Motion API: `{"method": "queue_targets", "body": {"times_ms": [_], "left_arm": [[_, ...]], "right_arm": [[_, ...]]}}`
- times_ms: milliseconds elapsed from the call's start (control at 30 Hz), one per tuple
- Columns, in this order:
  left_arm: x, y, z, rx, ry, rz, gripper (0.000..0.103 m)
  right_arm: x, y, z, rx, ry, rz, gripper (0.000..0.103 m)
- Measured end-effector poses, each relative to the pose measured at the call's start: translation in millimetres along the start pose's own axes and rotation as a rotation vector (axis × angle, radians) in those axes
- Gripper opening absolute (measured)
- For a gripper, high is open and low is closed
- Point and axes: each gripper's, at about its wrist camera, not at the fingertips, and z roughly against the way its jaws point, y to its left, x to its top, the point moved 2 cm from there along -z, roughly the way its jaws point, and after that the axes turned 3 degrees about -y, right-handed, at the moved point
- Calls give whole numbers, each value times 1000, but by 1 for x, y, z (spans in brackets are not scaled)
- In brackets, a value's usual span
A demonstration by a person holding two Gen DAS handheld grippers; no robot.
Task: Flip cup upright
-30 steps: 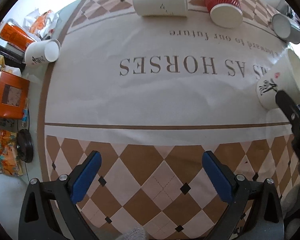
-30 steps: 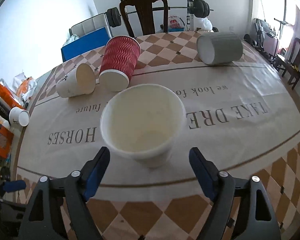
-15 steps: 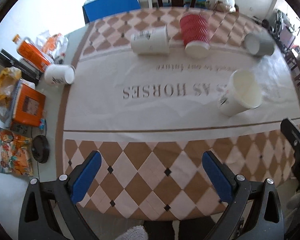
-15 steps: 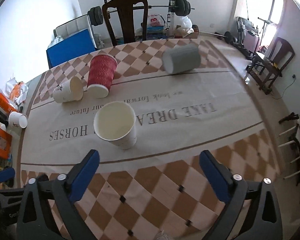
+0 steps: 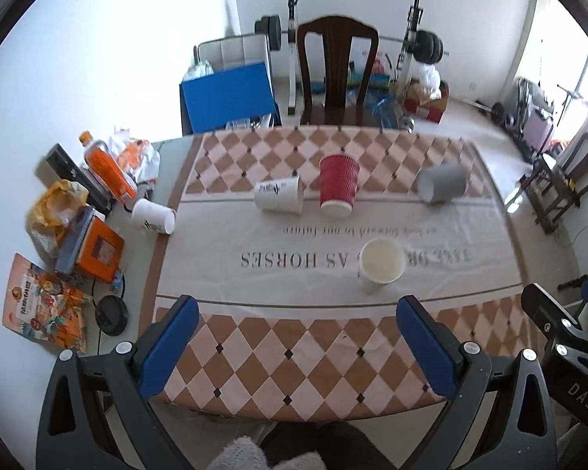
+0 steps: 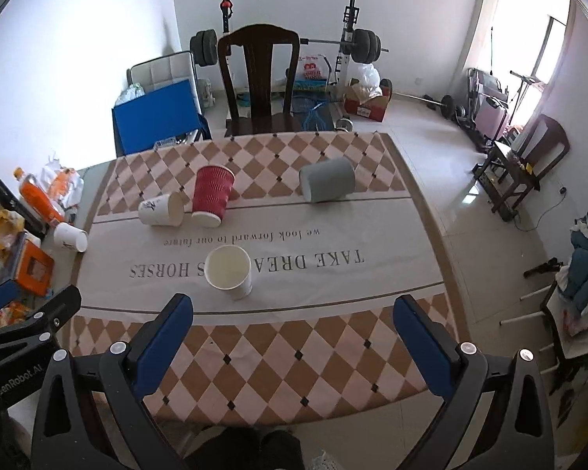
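Note:
A white paper cup (image 5: 381,265) stands upright, mouth up, on the lettered middle of the tablecloth; it also shows in the right wrist view (image 6: 230,271). My left gripper (image 5: 294,337) is open and empty, held high above the table's near edge. My right gripper (image 6: 292,333) is open and empty, also high and well back from the cup. A red ribbed cup (image 5: 338,185), a white printed cup (image 5: 279,195) and a grey cup (image 5: 442,183) lie on their sides at the far part of the cloth.
Another small white cup (image 5: 153,216) lies on its side at the cloth's left edge. An orange bottle (image 5: 106,170), snack bags (image 5: 43,313) and an orange box (image 5: 98,250) crowd the table's left side. A wooden chair (image 5: 337,74) stands behind the table.
Both grippers have drawn up and back from the table. The right gripper, which was around the white cup, now stands far from it, and the cup stays upright on the cloth.

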Motion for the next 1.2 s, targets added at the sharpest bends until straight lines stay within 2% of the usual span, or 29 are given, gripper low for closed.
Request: {"method": "queue_targets", "body": {"times_ms": [200,467,1200], "left_arm": [[4,2,28,1,-4,26,103],[3,-1,57,26,-43,24,103],[-8,6,71,64,-46,26,103]], "right_arm": [[12,-11,42,22,-15,-10,103],[16,-17,71,40,-28,-1,103],[12,-3,83,64,-29,31,103]]}}
